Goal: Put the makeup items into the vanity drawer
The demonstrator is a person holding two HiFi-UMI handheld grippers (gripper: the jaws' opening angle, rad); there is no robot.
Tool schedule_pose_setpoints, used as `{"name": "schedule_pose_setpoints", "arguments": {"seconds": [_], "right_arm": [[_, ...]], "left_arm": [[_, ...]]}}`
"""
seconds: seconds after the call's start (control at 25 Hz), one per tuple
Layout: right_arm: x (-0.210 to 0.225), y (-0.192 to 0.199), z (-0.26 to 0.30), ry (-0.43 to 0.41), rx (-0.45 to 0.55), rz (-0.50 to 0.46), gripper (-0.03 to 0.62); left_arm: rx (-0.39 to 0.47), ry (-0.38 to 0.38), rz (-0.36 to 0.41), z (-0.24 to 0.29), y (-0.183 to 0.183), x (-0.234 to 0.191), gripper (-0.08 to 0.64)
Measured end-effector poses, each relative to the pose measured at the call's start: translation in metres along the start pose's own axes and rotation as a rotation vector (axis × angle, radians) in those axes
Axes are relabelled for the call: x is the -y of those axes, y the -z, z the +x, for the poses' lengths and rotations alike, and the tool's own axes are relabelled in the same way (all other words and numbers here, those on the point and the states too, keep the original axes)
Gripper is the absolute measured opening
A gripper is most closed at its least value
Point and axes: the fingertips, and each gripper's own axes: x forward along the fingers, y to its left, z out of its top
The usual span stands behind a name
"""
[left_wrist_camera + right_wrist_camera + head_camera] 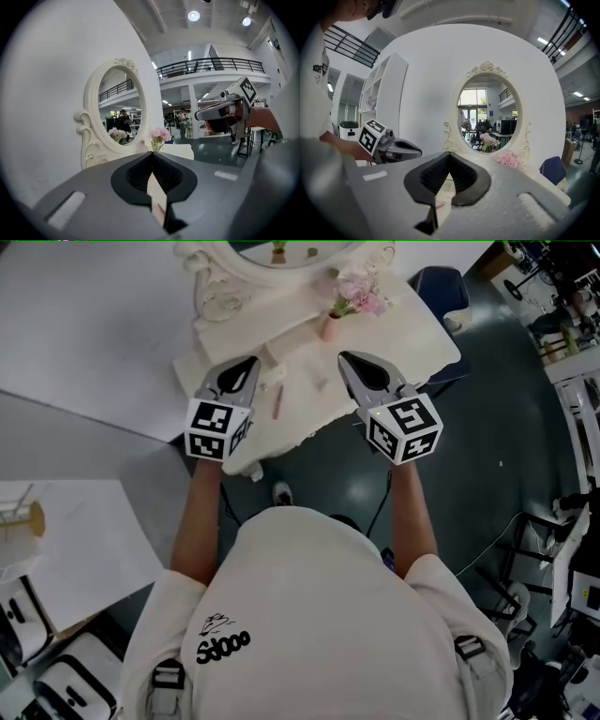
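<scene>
A slim pink makeup pencil point(277, 401) lies on the white vanity table point(412, 329), with a small pale item point(322, 385) to its right. My left gripper point(251, 362) hovers over the table's left part, just left of the pencil, shut and holding nothing. My right gripper point(345, 357) hangs level with it on the right, also shut and holding nothing. In the left gripper view the closed jaw tips point(151, 153) point at the oval mirror point(117, 108) and the flowers point(160, 135). In the right gripper view the tips point(450, 153) also face the mirror point(485, 112). No drawer shows in any view.
A pink vase of flowers point(333, 324) stands at the back of the vanity. A blue chair point(441, 287) sits behind the table's right end. To the left is a white table point(75, 531) with a yellowish cup point(28, 518). Racks and equipment point(572, 549) crowd the right side.
</scene>
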Motion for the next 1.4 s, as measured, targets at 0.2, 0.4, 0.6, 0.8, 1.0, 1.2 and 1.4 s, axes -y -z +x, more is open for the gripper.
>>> {"name": "schedule_pose_setpoints", "arguments": {"seconds": [0.2,0.4,0.6,0.8,1.0,1.2,1.4], "right_arm": [[0.012,0.015,0.005,0.020,-0.037,-0.010,0.003],[0.031,0.047,0.015,-0.004,-0.112,0.001,0.003],[0.038,0.077,0.028,-0.082,-0.175,0.018,0.003],[0.050,0.104,0.038,-0.132,-0.224,0.049,0.003],[0.060,0.129,0.043,-0.143,-0.262,0.084,0.003],[0.062,0.147,0.042,-0.159,-0.309,0.049,0.003],[0.067,0.158,0.040,-0.149,-0.329,0.059,0.003]], "left_arm": [[-0.115,0.045,-0.017,0.025,0.038,0.010,0.033],[-0.200,0.049,-0.051,0.044,0.077,0.025,0.060],[-0.308,0.032,-0.135,0.053,0.118,0.040,0.086],[-0.412,0.009,-0.157,0.067,0.166,0.049,0.110],[-0.504,0.010,-0.182,0.082,0.210,0.055,0.137],[-0.579,-0.020,-0.187,0.097,0.244,0.053,0.135],[-0.637,-0.050,-0.182,0.106,0.268,0.049,0.116]]}}
